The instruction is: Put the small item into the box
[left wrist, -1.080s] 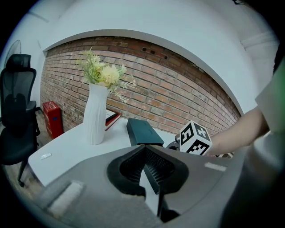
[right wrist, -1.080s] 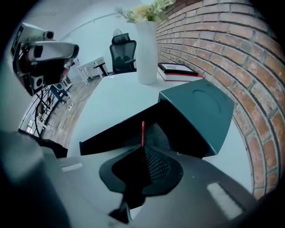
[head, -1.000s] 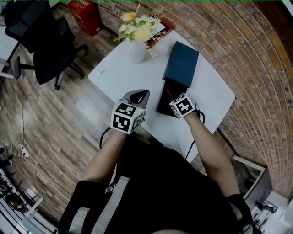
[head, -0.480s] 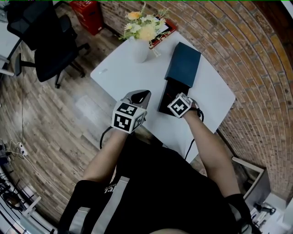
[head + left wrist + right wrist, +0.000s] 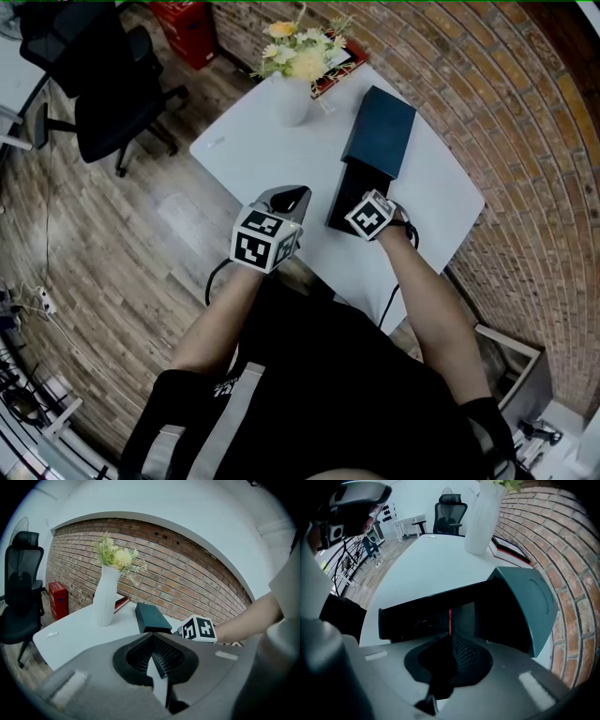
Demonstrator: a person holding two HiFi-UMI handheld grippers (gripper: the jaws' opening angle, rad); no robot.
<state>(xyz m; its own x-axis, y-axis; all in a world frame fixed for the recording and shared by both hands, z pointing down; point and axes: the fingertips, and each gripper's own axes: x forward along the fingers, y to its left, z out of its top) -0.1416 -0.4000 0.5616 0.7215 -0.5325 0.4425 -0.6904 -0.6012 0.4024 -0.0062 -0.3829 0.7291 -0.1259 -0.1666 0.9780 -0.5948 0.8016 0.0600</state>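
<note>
A dark teal box lies on the white table (image 5: 281, 155), its lid (image 5: 380, 131) folded back and its black open tray (image 5: 343, 208) toward me. My right gripper (image 5: 356, 200) reaches into the tray. In the right gripper view the right gripper (image 5: 450, 635) is shut on a thin red item (image 5: 450, 617) that sticks out over the tray's dark inside (image 5: 422, 616), beside the lid (image 5: 525, 599). My left gripper (image 5: 292, 195) hovers at the table's near edge, left of the box (image 5: 152, 617). The left gripper (image 5: 151, 638) is shut, and I see nothing held.
A white vase of flowers (image 5: 289, 94) stands at the table's far side, with a red book (image 5: 333, 66) behind it. A small white tag (image 5: 216, 143) lies near the left edge. A black office chair (image 5: 94, 84) is on the wooden floor, and brick wall lies to the right.
My right gripper has edged a little to the left over the open tray, still holding the red item. The left gripper has stayed where it was.
</note>
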